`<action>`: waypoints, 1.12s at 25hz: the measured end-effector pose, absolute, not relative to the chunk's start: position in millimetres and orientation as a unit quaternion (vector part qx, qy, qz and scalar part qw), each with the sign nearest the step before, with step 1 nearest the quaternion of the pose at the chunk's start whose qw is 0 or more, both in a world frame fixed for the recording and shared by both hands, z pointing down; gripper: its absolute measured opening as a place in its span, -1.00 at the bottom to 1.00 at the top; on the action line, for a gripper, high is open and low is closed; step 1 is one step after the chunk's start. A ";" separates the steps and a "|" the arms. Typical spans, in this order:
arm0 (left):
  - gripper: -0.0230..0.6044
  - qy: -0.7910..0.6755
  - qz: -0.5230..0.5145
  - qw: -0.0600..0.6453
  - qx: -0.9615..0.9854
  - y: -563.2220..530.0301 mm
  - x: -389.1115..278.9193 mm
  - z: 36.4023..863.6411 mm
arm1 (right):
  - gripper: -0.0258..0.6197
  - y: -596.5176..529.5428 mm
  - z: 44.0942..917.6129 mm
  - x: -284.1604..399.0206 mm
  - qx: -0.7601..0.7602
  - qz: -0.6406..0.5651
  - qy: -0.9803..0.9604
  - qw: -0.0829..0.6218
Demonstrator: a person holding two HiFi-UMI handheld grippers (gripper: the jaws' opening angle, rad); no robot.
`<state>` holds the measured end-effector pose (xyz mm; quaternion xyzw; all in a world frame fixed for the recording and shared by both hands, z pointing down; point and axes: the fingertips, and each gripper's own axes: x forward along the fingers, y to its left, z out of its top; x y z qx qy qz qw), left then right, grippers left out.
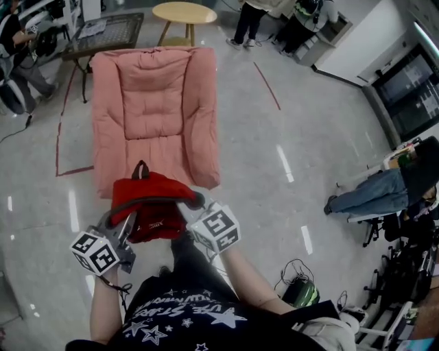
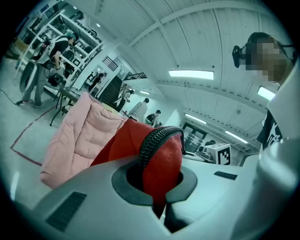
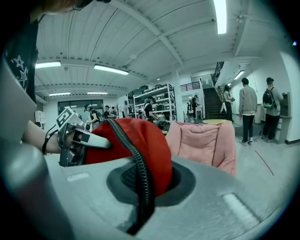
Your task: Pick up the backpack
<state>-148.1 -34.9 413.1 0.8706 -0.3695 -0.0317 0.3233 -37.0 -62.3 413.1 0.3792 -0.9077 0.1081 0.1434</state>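
Observation:
A red backpack [image 1: 153,200] with a black zipper and a dark top loop hangs off the floor between my two grippers, just in front of the pink chair. My left gripper [image 1: 125,221] is shut on its left side; in the left gripper view [image 2: 157,182] red fabric [image 2: 164,161] and the zipper edge are pinched in the jaws. My right gripper [image 1: 194,203] is shut on the right side; in the right gripper view [image 3: 143,187] the red fabric [image 3: 140,136] and zipper run down into the jaws. The bag's lower part is hidden.
A pink padded lounge chair [image 1: 154,110] lies just beyond the bag, inside red floor tape. Behind it stand a round wooden table [image 1: 184,12] and a dark table [image 1: 110,31]. People stand at the back [image 1: 248,20]; one person sits at right [image 1: 377,195]. Cables [image 1: 298,284] lie at lower right.

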 end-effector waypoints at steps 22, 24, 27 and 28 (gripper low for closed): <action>-0.90 -0.326 -0.017 0.294 0.898 118.9 -157.9 392.7 | -0.87 112.6 393.5 -47.3 0.405 0.101 -0.894 0.163; -0.90 -0.329 -0.017 0.295 0.897 125.3 -153.4 393.7 | -0.87 116.0 395.0 -42.9 0.402 0.101 -0.896 0.161; -0.90 -0.335 -0.011 0.289 0.897 132.3 -151.4 395.2 | -0.87 121.4 398.5 -39.5 0.396 0.108 -0.897 0.163; -0.90 -0.338 -0.010 0.286 0.897 132.8 -151.1 394.3 | -0.87 121.6 398.2 -38.7 0.393 0.109 -0.898 0.163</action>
